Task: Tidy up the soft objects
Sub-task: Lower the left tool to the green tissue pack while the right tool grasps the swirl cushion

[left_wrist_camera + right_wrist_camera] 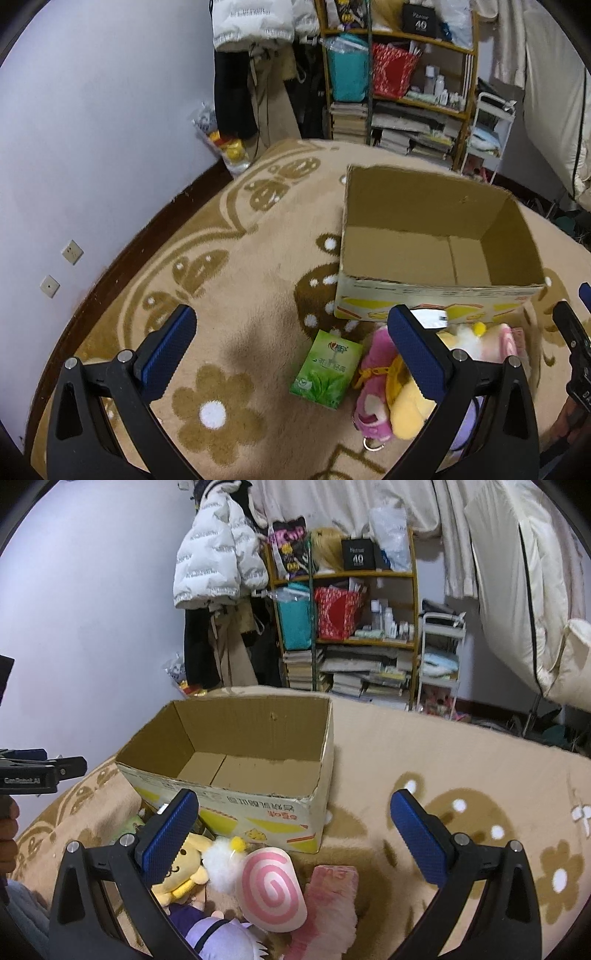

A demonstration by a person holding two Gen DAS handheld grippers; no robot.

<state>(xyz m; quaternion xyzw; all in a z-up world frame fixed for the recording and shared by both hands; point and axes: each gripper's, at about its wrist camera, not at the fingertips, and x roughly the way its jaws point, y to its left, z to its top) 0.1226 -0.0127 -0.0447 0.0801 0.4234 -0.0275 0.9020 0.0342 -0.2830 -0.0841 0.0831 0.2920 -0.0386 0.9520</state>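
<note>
An open, empty cardboard box (436, 254) stands on the carpet; it also shows in the right wrist view (251, 768). Soft toys lie in a pile in front of it: a pink plush (373, 384), a yellow plush (410, 410) (184, 871), a pink-and-white swirl cushion (271, 886), a purple plush (221, 938), a white pom-pom (221, 864) and a pink fluffy cloth (328, 908). My left gripper (291, 339) is open and empty above the carpet, left of the pile. My right gripper (293, 819) is open and empty over the pile.
A green tissue pack (327, 369) lies left of the toys. The patterned beige carpet (236, 280) meets a white wall (92, 129) at left. Behind stand a cluttered shelf (347, 627), hanging coats (218, 565) and a white cart (441, 657).
</note>
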